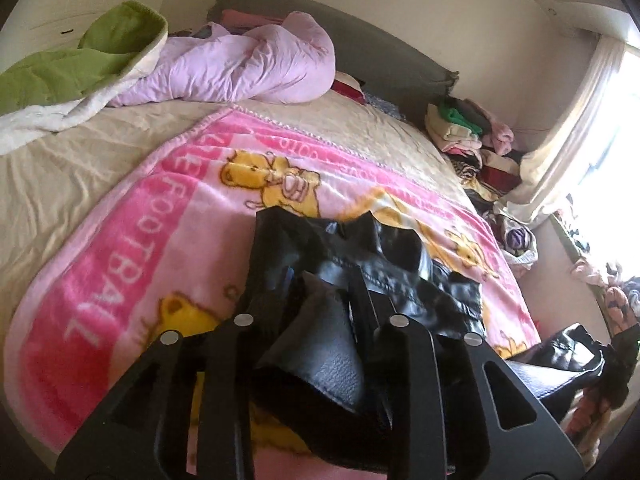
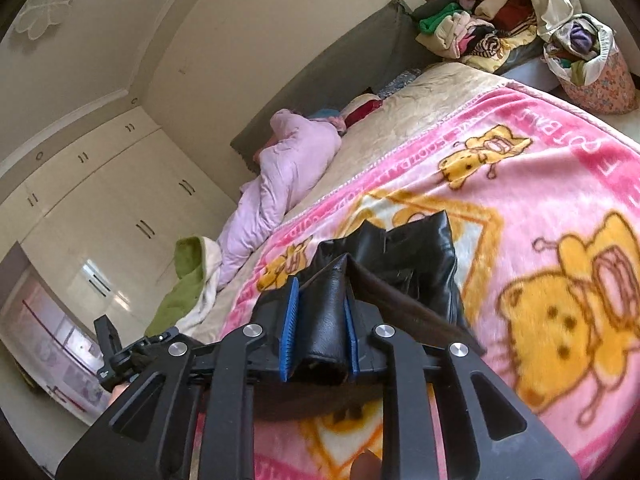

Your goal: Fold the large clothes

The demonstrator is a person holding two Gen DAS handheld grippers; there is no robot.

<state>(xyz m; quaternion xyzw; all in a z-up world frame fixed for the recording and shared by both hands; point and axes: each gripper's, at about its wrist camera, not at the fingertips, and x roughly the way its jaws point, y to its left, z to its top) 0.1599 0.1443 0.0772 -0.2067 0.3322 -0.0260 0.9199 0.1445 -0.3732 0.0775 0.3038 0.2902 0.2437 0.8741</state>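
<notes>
Bed (image 1: 80,176) fills both views. Blanket (image 1: 180,216) spread on bed, near side. Jacket (image 1: 360,256) on blanket, bunched fold of it between fingers of left gripper (image 1: 320,300); another fold between pads of right gripper (image 2: 320,312). Quilt (image 1: 248,68) heaped at head of bed, before headboard (image 1: 380,40). Towel (image 1: 72,64) left of quilt, touching it. Wardrobe (image 2: 112,200) beyond that side of bed. Clothes pile (image 1: 472,128) beside bed on opposite side, near curtain (image 1: 568,128). Bag (image 2: 592,64) of clothes just beside pile.
</notes>
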